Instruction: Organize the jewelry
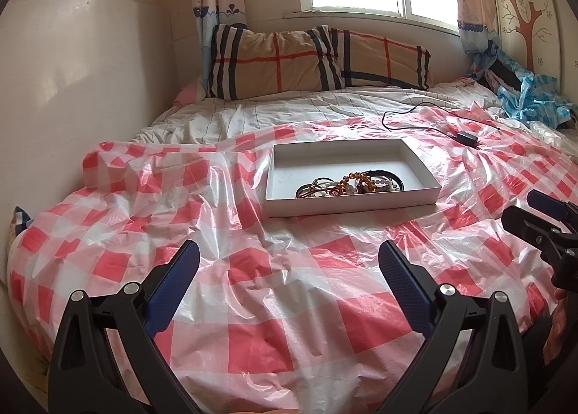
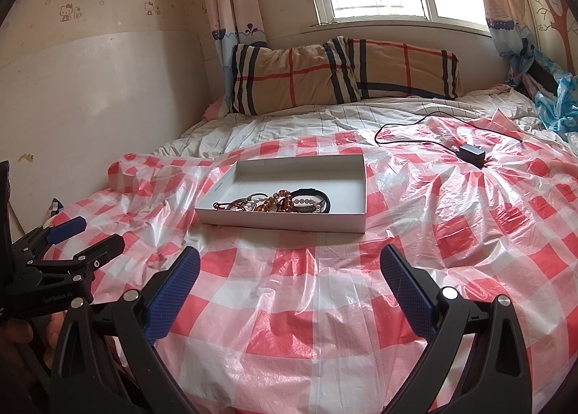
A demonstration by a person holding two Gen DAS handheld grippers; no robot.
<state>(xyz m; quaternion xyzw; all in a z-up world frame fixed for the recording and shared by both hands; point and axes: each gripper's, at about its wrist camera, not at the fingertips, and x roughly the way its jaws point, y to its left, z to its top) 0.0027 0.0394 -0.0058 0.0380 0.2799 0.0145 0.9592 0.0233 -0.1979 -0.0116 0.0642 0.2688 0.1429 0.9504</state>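
Note:
A shallow white box (image 1: 278, 175) (image 2: 356, 194) lies on a red-and-white checked plastic sheet (image 1: 253, 305) (image 2: 325, 305) on the bed. A heap of bracelets (image 1: 352, 184) (image 2: 278, 201), amber beads, white beads and dark bands, lies in the box's near part. My left gripper (image 1: 289, 258) is open and empty, well short of the box. My right gripper (image 2: 289, 262) is open and empty too, also short of the box. Each gripper shows at the edge of the other's view: the right one (image 1: 542, 219) and the left one (image 2: 72, 233).
A black charger with its cable (image 1: 467, 137) (image 2: 473, 154) lies on the sheet behind the box to the right. Two plaid pillows (image 1: 318, 60) (image 2: 343, 71) lean under the window. Blue crumpled cloth (image 1: 531, 96) sits at the far right. A wall runs along the left.

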